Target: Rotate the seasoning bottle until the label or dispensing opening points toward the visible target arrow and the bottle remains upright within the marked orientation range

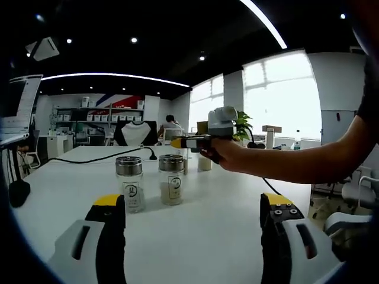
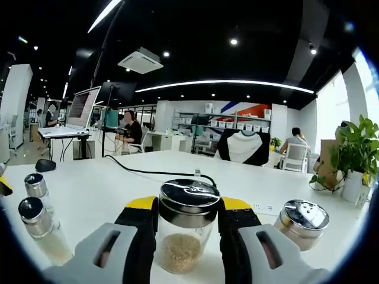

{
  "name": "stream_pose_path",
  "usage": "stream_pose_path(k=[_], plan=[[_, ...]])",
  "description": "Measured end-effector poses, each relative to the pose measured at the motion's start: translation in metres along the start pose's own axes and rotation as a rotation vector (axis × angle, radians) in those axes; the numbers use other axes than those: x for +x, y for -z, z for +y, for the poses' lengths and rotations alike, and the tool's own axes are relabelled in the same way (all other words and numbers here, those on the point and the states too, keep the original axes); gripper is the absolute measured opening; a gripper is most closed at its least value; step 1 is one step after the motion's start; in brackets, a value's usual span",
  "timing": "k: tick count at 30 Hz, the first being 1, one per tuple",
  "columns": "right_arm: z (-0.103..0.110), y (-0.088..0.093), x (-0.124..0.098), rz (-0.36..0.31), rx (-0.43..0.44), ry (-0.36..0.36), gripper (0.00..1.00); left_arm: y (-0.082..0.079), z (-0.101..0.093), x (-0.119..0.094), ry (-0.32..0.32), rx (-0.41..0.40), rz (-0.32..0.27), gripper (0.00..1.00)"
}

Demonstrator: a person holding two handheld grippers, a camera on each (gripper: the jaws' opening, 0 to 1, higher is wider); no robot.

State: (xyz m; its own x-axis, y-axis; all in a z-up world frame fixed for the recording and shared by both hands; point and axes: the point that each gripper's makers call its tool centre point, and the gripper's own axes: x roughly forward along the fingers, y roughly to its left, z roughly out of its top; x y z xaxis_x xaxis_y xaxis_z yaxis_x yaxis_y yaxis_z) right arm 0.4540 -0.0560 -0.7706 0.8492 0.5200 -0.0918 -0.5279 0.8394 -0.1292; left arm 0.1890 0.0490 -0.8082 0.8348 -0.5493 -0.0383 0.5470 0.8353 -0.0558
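In the right gripper view a glass seasoning bottle (image 2: pixel 181 248) with a silver lid and pale grains stands upright on the white table (image 2: pixel 106 189). My right gripper (image 2: pixel 189 204) is shut on it, pads against the glass. Another silver-lidded bottle (image 2: pixel 302 222) stands to its right, and two slim bottles (image 2: pixel 38 219) to its left. In the left gripper view my left gripper (image 1: pixel 193 204) is wide open above the table (image 1: pixel 207 242), holding nothing. Two labelled, upright bottles (image 1: pixel 129 183) (image 1: pixel 171 179) stand just ahead of it. Behind them a hand holds the right gripper (image 1: pixel 192 142).
A black cable (image 1: pixel 95 157) runs across the table's far side. A laptop (image 1: pixel 18 106) is raised at the left, with a black mouse (image 1: pixel 19 192) below it. A potted plant (image 2: pixel 355 160) stands at the right. Office chairs, shelves and seated people fill the background.
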Motion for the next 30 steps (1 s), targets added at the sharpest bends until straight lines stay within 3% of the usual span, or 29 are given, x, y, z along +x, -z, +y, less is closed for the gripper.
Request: stream_pose_path(k=[8,18,30], plan=[[0.011,-0.006,-0.019,-0.009,-0.076,-0.007,0.37,-0.001,-0.01,0.005,0.03,0.02,0.007,0.99],[0.018,-0.031,-0.058,-0.066,-0.017,-0.039,0.37,-0.005,-0.028,0.011,0.064,0.046,0.009,0.98],[0.066,-0.038,-0.103,-0.107,-0.017,-0.162,0.36,-0.006,-0.03,0.012,0.063,0.046,0.019,0.92]])
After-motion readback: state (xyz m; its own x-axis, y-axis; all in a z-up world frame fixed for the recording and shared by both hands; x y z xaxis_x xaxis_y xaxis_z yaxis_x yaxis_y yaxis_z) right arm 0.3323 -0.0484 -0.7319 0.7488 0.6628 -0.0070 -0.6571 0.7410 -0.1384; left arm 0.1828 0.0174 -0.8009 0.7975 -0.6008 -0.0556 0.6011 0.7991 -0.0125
